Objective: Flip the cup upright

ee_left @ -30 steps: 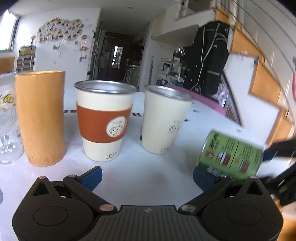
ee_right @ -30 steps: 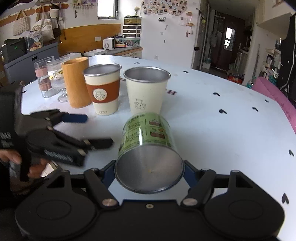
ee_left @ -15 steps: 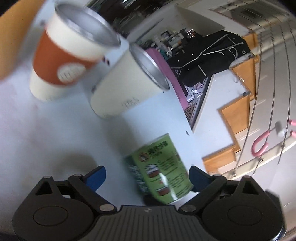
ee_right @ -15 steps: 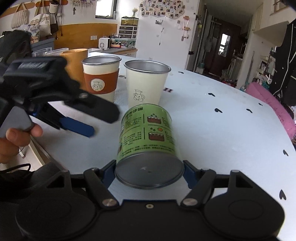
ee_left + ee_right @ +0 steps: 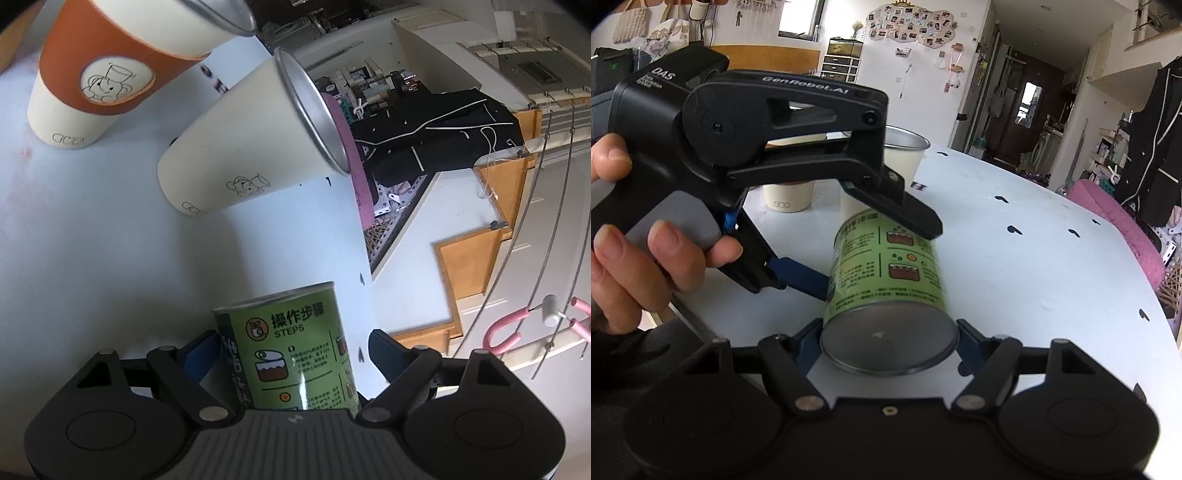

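Note:
The green labelled metal cup (image 5: 886, 280) lies on its side above the white table (image 5: 1034, 266), its closed bottom facing the right wrist camera. My right gripper (image 5: 888, 338) is shut on the cup's bottom end. My left gripper (image 5: 286, 354) has come in from the left, rolled so one finger is above the cup and one below; its jaws straddle the cup (image 5: 291, 347) with gaps at the sides, open. In the right wrist view the left gripper (image 5: 871, 251) reaches over the cup's middle.
A cream cup with an orange sleeve (image 5: 110, 70) and a plain cream cup (image 5: 251, 144) stand upright behind the green cup. A hand (image 5: 646, 251) holds the left gripper's handle. The table's edge runs at the right (image 5: 1145, 288).
My left gripper has rolled sideways and moved in around the green cup's body. My right gripper has kept hold of the cup's bottom end.

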{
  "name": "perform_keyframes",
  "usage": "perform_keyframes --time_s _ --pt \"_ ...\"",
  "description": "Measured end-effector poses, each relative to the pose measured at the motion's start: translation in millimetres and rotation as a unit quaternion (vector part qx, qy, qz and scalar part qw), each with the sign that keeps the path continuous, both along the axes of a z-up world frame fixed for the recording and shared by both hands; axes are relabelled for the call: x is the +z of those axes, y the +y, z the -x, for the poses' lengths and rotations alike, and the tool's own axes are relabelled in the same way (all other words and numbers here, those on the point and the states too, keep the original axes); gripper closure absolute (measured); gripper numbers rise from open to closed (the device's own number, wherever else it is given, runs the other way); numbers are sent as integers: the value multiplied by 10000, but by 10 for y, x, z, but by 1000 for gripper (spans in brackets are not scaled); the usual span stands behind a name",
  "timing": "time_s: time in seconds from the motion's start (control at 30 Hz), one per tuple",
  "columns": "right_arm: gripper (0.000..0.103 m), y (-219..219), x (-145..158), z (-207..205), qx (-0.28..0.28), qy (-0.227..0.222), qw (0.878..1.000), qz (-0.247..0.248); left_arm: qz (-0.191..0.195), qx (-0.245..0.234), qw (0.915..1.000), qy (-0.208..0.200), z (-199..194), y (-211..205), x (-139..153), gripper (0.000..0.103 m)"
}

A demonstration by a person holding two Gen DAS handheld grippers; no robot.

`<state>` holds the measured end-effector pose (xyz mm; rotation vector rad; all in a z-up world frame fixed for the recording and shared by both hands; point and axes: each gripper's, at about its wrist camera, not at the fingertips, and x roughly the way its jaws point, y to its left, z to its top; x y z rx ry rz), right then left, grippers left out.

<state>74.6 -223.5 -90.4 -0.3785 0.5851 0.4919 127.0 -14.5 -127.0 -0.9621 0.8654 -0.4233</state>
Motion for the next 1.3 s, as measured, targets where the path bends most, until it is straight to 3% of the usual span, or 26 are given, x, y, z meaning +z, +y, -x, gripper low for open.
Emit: perform_keyframes --time_s 0.1,0.27,0.37,0.47,0.57,0.77,0.9,1.17,1.3 --pt "28 21 -3 21 -9 -43 10000 59 -291 68 9995 -127 -8 -12 14 24" --pt "28 54 1 43 -19 -47 10000 81 -338 43 9991 -263 -14 -6 39 24" --pt "28 86 -3 68 -8 -70 9999 108 -582 40 9961 -656 43 -31 137 26" --pt "28 83 1 64 -13 -76 9999 84 -1007 -4 9857 -1350 167 -103 326 26" --pt "28 71 4 59 -88 -81 9999 23 -1501 -97 9695 -1934 295 -235 482 26" --pt "28 24 -54 6 -196 26 9997 -160 -2241 -350 9400 -2548 501 -481 609 26" --pt "28 -19 -153 -29 -280 162 9985 -447 -2612 -441 9276 -2635 567 -595 601 27" --pt "28 -89 -351 38 -526 -28 9914 -1195 -2784 -715 9226 -2572 569 -658 495 27" --pt "26 -95 -376 108 -655 -198 9905 -1196 -2824 -813 9203 -2581 607 -680 466 27"
